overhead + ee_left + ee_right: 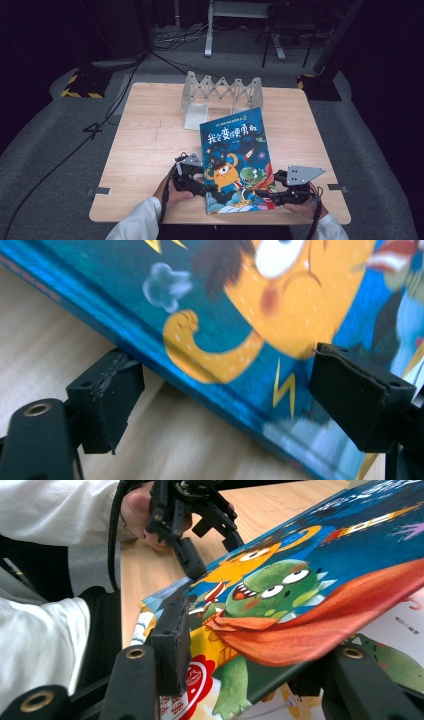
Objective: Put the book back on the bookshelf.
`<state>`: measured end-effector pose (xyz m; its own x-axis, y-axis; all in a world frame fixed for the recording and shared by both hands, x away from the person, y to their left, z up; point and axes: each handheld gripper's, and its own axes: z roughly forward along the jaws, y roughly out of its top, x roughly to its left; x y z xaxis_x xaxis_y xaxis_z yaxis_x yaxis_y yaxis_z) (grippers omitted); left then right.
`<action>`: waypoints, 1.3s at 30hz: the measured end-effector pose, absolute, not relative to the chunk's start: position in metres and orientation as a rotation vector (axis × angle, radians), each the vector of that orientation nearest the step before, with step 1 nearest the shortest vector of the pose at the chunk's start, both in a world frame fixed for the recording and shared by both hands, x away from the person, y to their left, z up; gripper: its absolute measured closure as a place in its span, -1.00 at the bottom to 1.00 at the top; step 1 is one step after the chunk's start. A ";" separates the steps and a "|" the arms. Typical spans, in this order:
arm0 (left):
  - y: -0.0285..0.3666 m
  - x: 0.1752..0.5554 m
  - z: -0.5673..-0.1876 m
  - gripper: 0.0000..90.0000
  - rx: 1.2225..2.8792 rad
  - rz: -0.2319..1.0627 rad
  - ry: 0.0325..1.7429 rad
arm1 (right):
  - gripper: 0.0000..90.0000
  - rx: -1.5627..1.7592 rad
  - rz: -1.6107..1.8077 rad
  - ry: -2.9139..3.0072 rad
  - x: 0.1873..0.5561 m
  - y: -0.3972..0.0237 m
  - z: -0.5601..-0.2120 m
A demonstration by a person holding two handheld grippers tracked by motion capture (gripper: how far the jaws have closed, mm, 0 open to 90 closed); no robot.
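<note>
Now the picture book (235,160) lies near the bench's (145,150) front edge, its cover lifted. Left claw (200,186) spread wide astride the spine edge; right claw (270,196) apparently clenched on the cover's corner.

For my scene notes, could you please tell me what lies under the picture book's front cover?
Under the lifted front cover of the picture book, an illustrated inner page shows at the open edge. The rest of that page is covered.
</note>
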<state>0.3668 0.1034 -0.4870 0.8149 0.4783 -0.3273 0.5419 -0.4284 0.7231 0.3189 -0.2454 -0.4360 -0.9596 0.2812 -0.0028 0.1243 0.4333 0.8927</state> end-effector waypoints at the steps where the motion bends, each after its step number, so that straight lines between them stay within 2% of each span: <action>1: 0.104 0.370 -0.487 -0.64 2.067 -0.100 0.761 | 0.15 0.354 1.554 2.520 0.318 -0.246 -0.436; 5: 0.106 0.378 -0.486 -0.66 2.001 -0.128 0.778 | 0.15 0.323 1.556 2.501 0.316 -0.245 -0.435; 8: 0.110 0.380 -0.481 -0.56 1.980 -0.110 0.768 | 0.16 0.296 1.547 2.478 0.314 -0.245 -0.434; 11: 0.116 0.380 -0.476 -0.37 1.943 -0.067 0.755 | 0.22 0.272 1.550 2.479 0.314 -0.246 -0.434; 15: 0.127 0.375 -0.462 0.00 1.870 0.019 0.714 | 0.33 0.249 1.533 2.495 0.313 -0.246 -0.436; 18: 0.132 0.370 -0.454 0.20 1.839 0.034 0.667 | 0.42 0.239 1.506 2.520 0.314 -0.248 -0.439; 30: 0.124 0.356 -0.439 0.27 1.898 0.093 0.498 | 0.58 0.203 1.500 2.560 0.311 -0.254 -0.448; 36: 0.115 0.359 -0.437 0.08 1.921 0.083 0.474 | 0.61 0.222 1.511 2.567 0.313 -0.259 -0.452; 39: 0.118 0.359 -0.437 0.23 1.913 0.075 0.457 | 0.62 0.219 1.506 2.579 0.313 -0.260 -0.452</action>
<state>0.3589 0.1175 -0.4369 0.9231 0.3486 -0.1625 0.2779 -0.3125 0.9083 0.3135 -0.2597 -0.4518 -0.9785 0.1990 -0.0531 0.0515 0.4861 0.8724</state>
